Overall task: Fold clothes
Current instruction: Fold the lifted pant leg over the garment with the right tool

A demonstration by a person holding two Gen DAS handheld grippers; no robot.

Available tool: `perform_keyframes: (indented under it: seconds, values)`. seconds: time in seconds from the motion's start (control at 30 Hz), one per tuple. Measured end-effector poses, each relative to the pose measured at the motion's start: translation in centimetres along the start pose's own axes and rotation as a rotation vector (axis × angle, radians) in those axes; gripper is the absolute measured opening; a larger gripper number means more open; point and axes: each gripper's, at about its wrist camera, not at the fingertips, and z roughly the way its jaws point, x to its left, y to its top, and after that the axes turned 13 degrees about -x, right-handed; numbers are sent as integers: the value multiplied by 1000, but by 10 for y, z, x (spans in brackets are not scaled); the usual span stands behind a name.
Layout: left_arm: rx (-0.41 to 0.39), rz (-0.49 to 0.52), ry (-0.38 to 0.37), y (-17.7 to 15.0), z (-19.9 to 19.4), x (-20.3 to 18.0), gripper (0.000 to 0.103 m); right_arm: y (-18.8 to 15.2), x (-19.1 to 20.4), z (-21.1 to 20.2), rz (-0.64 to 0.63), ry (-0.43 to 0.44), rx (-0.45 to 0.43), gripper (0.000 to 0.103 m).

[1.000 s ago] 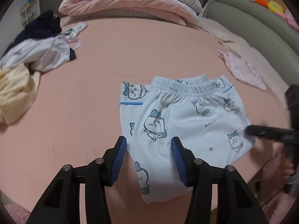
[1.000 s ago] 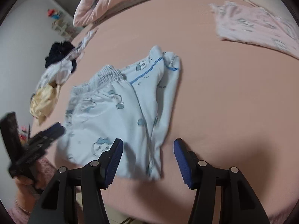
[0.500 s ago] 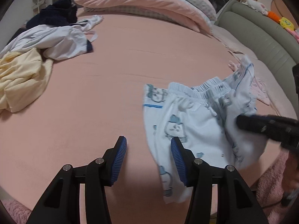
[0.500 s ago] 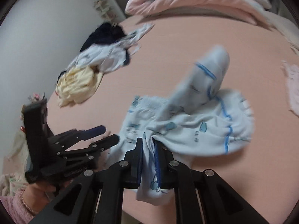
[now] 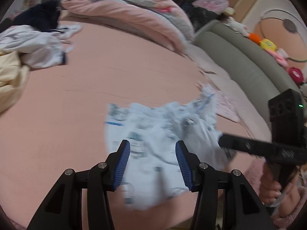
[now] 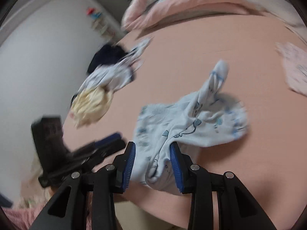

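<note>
The right gripper (image 6: 153, 163), clamped on the light blue pants (image 6: 191, 122) half a second ago, now has its jaws parted, cloth loose between them. The left gripper (image 5: 153, 163) stays spread above the pants, now rumpled on the pink bed (image 5: 76, 95).

The bed (image 5: 80, 88) has a big bare pink patch in the middle, so a claw can move there with nothing in the way. The light blue pants (image 5: 159, 143) lie bunched near the front edge and fill that spot. On the left side, a pile of clothes (image 5: 28, 46) blocks the way. At the far end, the rolled pink blanket (image 5: 130, 17) takes up the room. On the right, a small pink cloth (image 6: 293, 69) lies near the edge, with bare bed between it and the pants.
</note>
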Motion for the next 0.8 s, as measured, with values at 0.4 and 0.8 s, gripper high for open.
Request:
perform_keyframes:
  seconds: [0.4, 0.8]
  values:
    - [165, 243, -8, -11, 61, -82, 47, -18, -130, -30, 399, -319, -61, 36]
    - [239, 105, 114, -11, 79, -45, 47, 24, -121, 43, 136, -239, 31, 42]
